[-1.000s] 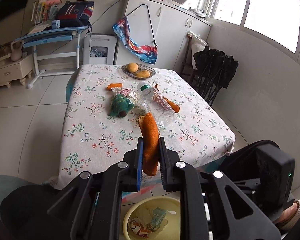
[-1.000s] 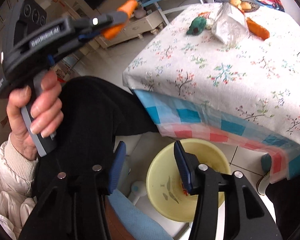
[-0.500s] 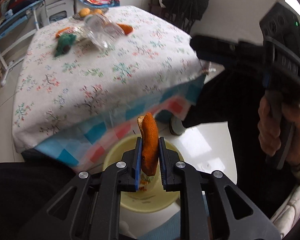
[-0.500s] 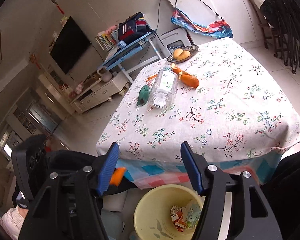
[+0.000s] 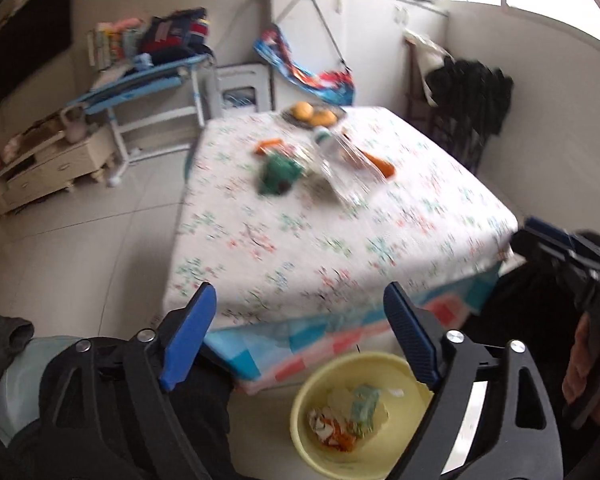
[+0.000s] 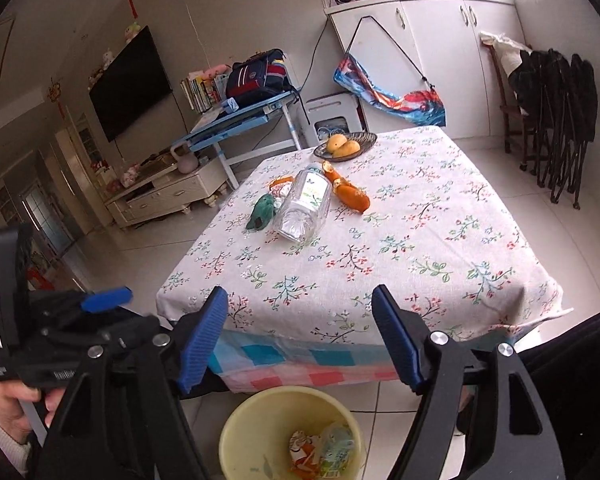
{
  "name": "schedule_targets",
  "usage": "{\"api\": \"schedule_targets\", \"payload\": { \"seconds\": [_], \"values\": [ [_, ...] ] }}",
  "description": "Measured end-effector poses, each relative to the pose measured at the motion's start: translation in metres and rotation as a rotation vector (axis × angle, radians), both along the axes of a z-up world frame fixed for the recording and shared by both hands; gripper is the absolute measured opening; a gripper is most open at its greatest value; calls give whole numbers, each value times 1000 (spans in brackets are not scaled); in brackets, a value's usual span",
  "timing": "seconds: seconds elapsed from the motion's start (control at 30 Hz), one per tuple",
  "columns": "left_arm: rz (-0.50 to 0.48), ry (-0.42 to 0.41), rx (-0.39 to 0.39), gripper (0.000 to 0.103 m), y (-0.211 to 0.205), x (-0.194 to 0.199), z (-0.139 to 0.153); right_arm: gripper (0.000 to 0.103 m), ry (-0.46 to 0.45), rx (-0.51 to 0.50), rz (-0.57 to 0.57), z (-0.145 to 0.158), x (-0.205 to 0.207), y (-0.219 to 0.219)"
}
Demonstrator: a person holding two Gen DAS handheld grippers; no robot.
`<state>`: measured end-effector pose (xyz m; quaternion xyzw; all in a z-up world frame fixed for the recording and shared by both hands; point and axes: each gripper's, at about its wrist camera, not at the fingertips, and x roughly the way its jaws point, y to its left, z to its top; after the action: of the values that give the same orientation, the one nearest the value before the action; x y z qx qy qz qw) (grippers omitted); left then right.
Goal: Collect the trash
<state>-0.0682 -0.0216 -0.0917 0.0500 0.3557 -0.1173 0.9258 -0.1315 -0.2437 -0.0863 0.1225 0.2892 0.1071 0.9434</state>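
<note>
Fruit dish (image 6: 345, 145) on floral-clothed table (image 6: 440, 240); backpack (image 6: 260, 76) on blue desk (image 6: 236, 122).

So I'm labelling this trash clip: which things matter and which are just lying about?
Job:
yellow bin
plastic bottle
orange peel
green wrapper

Lying about:
fruit dish
backpack
television

Both handheld grippers are black plastic frames with triangular cut-outs, silver round screw heads at the joints, and blue ribbed pads lining the inner faces of the two fingers; this shows on the left gripper (image 5: 298, 338) and the right gripper (image 6: 298, 338) alike. The left unit's body carries small white lettering, too blurred to read. The person's left hand (image 6: 18, 410) emerges from a cream-white knit cuff, and dark black clothing covers the lap.
</note>
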Motion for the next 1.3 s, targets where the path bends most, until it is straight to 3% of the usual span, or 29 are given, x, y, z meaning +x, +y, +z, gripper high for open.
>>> {"api": "schedule_targets", "payload": {
  "seconds": [0.2, 0.33, 1.3],
  "values": [
    [189, -106, -15, 89, 29, 20, 12, 81, -57, -87, -46, 2, 4, 5],
    [243, -132, -20, 91, 41, 19, 6, 83, -60, -123, -61, 1, 3, 9],
    [263, -163, 14, 94, 39, 14, -5, 86, -28, -181, -40, -5, 6, 23]
  ]
}}
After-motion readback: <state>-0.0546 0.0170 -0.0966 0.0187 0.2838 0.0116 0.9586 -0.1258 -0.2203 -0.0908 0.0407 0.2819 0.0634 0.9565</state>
